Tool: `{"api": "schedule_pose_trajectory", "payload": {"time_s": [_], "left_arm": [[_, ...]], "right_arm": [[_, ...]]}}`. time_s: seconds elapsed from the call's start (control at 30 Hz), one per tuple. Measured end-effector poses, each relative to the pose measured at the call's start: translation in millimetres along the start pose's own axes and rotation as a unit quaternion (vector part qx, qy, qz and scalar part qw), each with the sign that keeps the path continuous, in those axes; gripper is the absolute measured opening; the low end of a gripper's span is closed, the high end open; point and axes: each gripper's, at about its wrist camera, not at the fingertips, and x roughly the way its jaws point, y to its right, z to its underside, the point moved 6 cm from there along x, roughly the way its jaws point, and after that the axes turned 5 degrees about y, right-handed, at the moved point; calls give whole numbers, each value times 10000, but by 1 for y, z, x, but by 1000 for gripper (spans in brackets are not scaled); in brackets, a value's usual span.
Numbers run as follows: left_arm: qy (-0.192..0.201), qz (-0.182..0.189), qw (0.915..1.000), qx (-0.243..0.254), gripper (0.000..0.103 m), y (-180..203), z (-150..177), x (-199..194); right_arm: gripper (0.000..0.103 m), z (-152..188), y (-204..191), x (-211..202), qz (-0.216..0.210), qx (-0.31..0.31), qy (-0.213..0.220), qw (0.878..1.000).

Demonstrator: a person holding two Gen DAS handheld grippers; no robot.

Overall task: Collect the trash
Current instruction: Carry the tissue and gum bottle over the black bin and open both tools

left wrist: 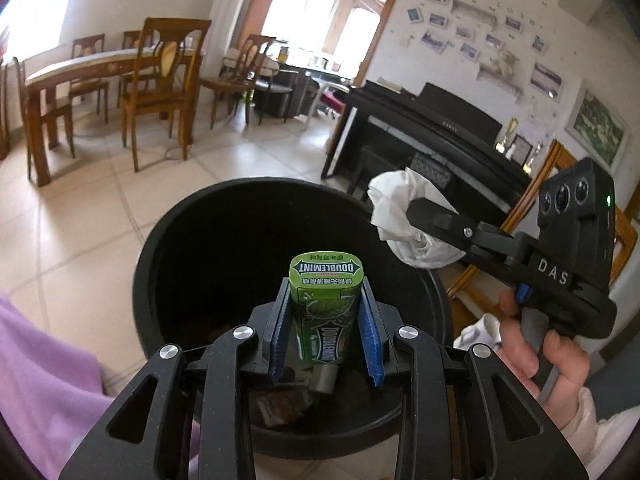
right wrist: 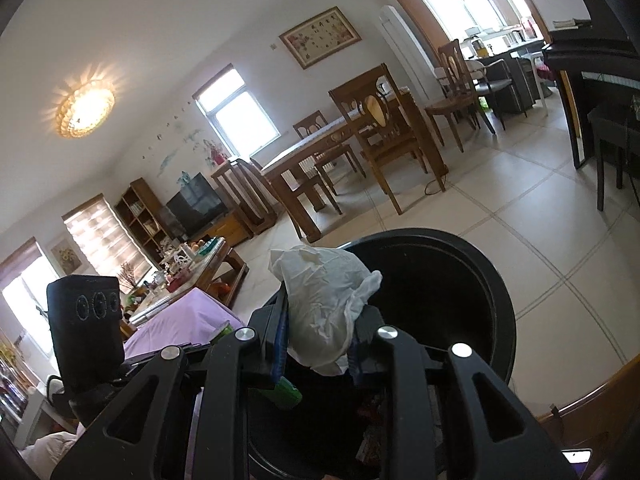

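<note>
Gripping green gum box (left wrist: 325, 308) in left claw (left wrist: 326, 312), right claw (right wrist: 320, 320) holding crumpled tissue (right wrist: 324, 304), over black bin (left wrist: 160, 240)

Open bin mouth (left wrist: 168, 240), floor (left wrist: 100, 208) unobstructed around

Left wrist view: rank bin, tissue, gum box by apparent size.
1. Bin, largest by far.
2. Tissue.
3. Gum box, close to the tissue in apparent size and nearer the camera, so ranks 2 and 3 are unsure.
</note>
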Motion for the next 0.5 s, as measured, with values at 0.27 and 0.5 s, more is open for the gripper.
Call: {"api": "schedule_pose_trajectory", "payload": {"time_s": [0.27, 0.5], "left_arm": [[105, -577, 9952, 786, 98, 12, 0, -8], [175, -676, 9939, 851, 98, 9, 0, -29]], "right_arm": [[98, -2, -3, -1, -94, 12, 85, 9999], [98, -1, -5, -1, -12, -15, 13, 10000]]}}
